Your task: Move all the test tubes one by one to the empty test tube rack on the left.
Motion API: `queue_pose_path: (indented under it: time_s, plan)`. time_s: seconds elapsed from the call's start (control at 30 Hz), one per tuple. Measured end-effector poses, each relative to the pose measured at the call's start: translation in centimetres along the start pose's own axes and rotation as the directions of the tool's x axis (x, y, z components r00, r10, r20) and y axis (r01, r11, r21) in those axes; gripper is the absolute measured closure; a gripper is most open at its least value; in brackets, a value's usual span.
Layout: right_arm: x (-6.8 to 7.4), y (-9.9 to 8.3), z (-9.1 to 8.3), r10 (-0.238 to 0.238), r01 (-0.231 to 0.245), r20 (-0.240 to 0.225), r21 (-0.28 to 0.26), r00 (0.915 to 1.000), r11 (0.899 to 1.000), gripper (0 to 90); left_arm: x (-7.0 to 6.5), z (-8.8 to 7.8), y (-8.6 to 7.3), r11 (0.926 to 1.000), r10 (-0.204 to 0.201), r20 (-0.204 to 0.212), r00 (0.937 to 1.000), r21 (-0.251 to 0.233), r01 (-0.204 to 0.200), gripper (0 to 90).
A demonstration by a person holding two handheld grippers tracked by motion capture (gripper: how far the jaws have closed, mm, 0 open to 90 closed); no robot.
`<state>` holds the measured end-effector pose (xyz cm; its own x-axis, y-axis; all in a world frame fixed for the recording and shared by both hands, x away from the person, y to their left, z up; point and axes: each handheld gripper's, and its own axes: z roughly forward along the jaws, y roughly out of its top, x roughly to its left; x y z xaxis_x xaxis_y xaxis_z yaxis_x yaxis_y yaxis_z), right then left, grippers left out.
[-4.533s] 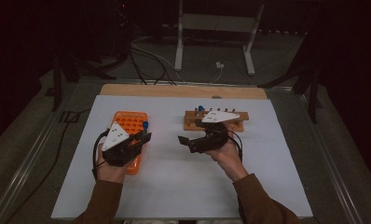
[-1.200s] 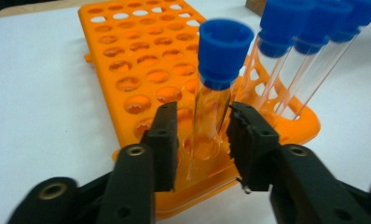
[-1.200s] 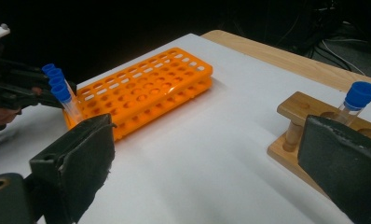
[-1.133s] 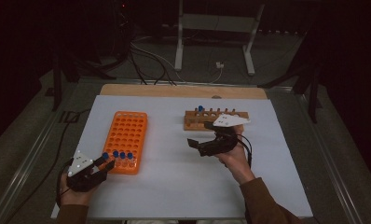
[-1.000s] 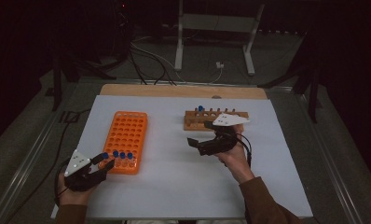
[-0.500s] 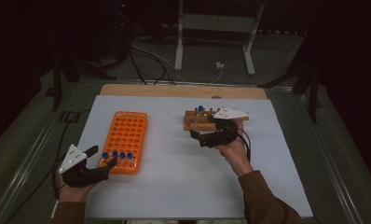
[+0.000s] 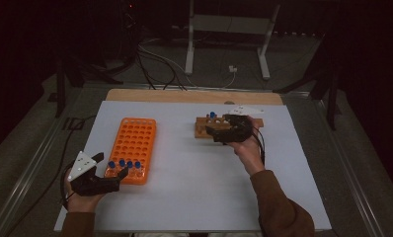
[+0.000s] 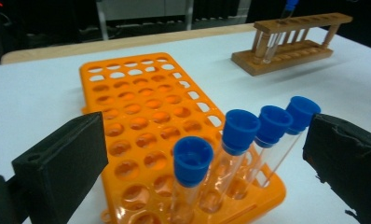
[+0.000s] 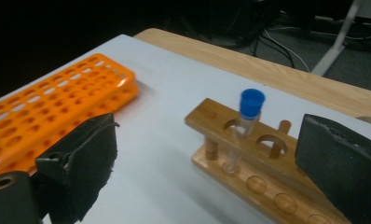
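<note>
- The orange tube rack point(image 7: 133, 149) lies on the white table cover point(image 7: 184, 197), left of the middle, and serves here as the landmark.
- Four blue-capped test tubes point(image 8: 242, 140) stand upright side by side in the rack's row nearest the person, at its near end.
- The left gripper point(image 7: 110, 180) sits just off that near end, at the rack's near left corner, held low in the person's left hand point(image 7: 81, 200).
- Its jaws have just been opening and now stand wide apart; in the left gripper view the four tubes rise between the two black jaws, but neither pad touches them.
- The rest of the rack's holes are vacant as far as the views show.
- The wooden tube stand point(image 9: 263, 163) sits to the right of the rack, well apart from it, farther up the table.
- One blue-capped test tube point(image 9: 246, 126) stands upright in a hole at the stand's end nearer the rack.
- The right gripper point(image 7: 219, 132) hovers over the stand, held by the person's right hand point(image 7: 246, 148), pointing toward the rack.
- Its jaws are spread wide, one on each side of the lone tube in the right gripper view, with clear gaps to both pads; nothing is held.
</note>
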<state>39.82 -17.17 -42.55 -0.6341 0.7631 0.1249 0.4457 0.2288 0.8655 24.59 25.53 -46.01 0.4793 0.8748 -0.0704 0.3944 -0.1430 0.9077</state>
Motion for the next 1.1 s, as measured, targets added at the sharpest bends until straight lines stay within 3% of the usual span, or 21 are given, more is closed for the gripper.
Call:
queue_pose_path:
  time_s: [0.37, 0.6, 0.93, 1.1]
  plan:
    - [-1.3, 0.0, 2.8, 0.042, -0.043, 0.054, 0.021, 0.9976, 0.999, 9.3, 0.2, 0.0, 0.0, 1.0000, -0.006, 0.029, 0.9996, 0.004, 0.006, 0.5]
    - [-1.8, -0.1, 4.2, 0.059, -0.063, 0.093, 0.039, 0.9939, 0.997, 18.6, 0.3, 0.0, 0.0, 0.9998, -0.019, 0.051, 0.9985, 0.010, 0.018, 0.5]
    - [-1.8, -0.6, 5.3, 0.052, -0.056, 0.100, 0.038, 0.9936, 0.998, 52.9, 0.4, -0.1, -0.1, 0.9996, -0.028, 0.038, 0.9989, -0.002, 0.028, 0.5]
    - [-1.8, -0.8, 5.3, 0.046, -0.050, 0.097, 0.041, 0.9942, 0.998, 64.3, 0.5, -0.2, -0.1, 0.9995, -0.033, 0.038, 0.9987, -0.003, 0.033, 0.5]
